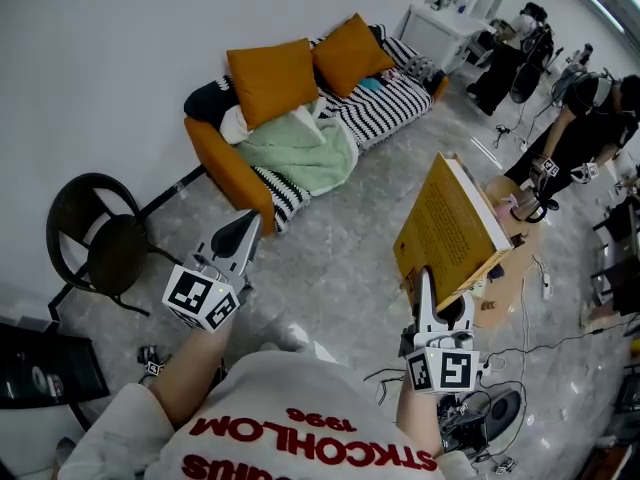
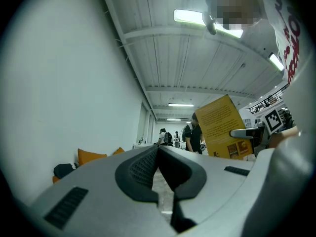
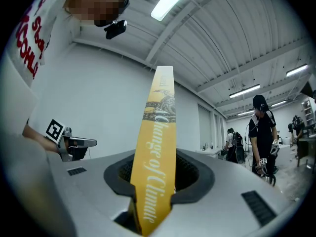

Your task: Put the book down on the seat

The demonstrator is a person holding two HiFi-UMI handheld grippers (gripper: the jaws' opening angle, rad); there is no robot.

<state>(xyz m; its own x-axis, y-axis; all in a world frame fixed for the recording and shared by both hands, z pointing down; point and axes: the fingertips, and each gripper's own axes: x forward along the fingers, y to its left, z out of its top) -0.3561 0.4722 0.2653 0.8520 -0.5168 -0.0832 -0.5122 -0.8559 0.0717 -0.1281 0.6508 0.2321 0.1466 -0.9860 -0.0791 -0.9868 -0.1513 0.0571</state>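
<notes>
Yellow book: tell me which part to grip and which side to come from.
Grip the yellow book at the lower end of its spine, coming from the spine side, jaws across the two covers. It is closed and thin, so the covers offer flat parallel faces. The right gripper is shut on it just so, which looks sound.

Light: bright, even and white in all three views, coming from overhead.
Source: a strip light (image 2: 190, 16) at the top centre of the left gripper view, and another at the top of the right gripper view.
Glare: both lights are blown out to flat white.
Shadows: weak and soft-edged on the floor (image 1: 340, 258).
Distortion: strong fisheye. Wall and ceiling lines bow, and black corners ring both gripper views.
Focus: the left gripper (image 2: 158, 149) is soft close to the lens. The book (image 3: 159, 132) is crisp mid-spine and blurred at its lower end.
</notes>
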